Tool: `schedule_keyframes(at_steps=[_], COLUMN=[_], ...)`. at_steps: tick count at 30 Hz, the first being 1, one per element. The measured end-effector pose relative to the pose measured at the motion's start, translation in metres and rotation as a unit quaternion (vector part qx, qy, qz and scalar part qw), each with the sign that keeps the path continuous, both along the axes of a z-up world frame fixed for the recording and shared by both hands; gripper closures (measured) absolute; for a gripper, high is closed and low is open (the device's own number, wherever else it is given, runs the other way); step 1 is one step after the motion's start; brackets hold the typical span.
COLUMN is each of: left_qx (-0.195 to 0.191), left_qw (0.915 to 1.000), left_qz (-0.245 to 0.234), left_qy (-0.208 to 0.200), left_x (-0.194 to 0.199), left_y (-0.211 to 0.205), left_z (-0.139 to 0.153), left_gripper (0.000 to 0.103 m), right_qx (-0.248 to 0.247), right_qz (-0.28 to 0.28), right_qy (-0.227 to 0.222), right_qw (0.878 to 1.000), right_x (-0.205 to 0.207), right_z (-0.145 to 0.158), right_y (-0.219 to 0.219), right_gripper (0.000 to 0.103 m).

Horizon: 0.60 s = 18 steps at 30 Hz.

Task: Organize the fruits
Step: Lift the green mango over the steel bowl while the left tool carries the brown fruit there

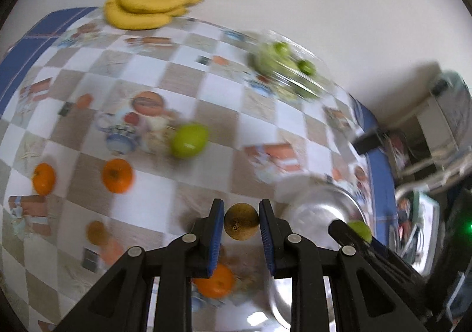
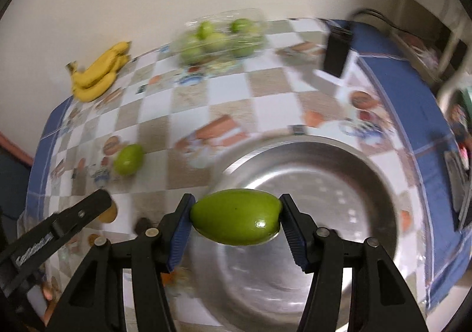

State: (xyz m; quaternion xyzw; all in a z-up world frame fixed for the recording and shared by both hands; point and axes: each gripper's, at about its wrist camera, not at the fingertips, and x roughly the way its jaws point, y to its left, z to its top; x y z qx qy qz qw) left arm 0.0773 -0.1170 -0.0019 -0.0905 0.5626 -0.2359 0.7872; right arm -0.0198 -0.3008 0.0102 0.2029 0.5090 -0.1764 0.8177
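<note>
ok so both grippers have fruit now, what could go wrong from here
1. The right gripper pinches the green fruit only at its two tips, so it could twist or slip out before it is low in the metal bowl.
2. The left gripper holds a small round kiwi close to the right one; they might collide over the bowl.

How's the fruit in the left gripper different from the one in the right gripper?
The kiwi is brown, round and small; the mango is green, oval and larger. The left gripper stands narrower than the right gripper, which holds the mango over the steel bowl. Both are held by their ends.
</note>
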Motion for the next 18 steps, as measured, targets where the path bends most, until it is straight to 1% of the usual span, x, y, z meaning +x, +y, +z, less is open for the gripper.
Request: schedule_keyframes(at_steps=[4, 7, 9, 13, 18], left_qx=[0.017, 0.028, 0.033, 0.056, 0.075], left_qw=[0.9986, 0.9966, 0.995, 0.9904, 0.9871], left_qz=[-0.047, -0.076, -0.093, -0.124, -0.141], left_qy=[-0.015, -0.016, -0.017, -0.024, -0.007], left_x=[-0.022, -0.036, -0.043, -0.057, -0.062], left_y=[-0.031, -0.052, -0.063, -0.083, -0.093], left_z=[0.004, 0.003, 0.001, -0.005, -0.024], left_gripper=[0.077, 0.077, 0.077, 0.077, 0.077], right_qx=[0.003, 0.007, 0.008, 0.017, 0.027], right_qz=[-0.039, -0.061, -0.068, -0.08, -0.077], right_qy=[0.011, 0.015, 0.018, 0.013, 0.011], right_qw=[0.999, 0.998, 0.997, 0.997, 0.997], right_x=[-0.019, -0.028, -0.033, -0.036, -0.03], right_z=[-0.01, -0.016, -0.018, -0.023, -0.035], right_y=[-0.027, -0.043, -0.052, -0.063, -0.066], right_gripper=[0.043, 0.043, 0.043, 0.043, 0.043])
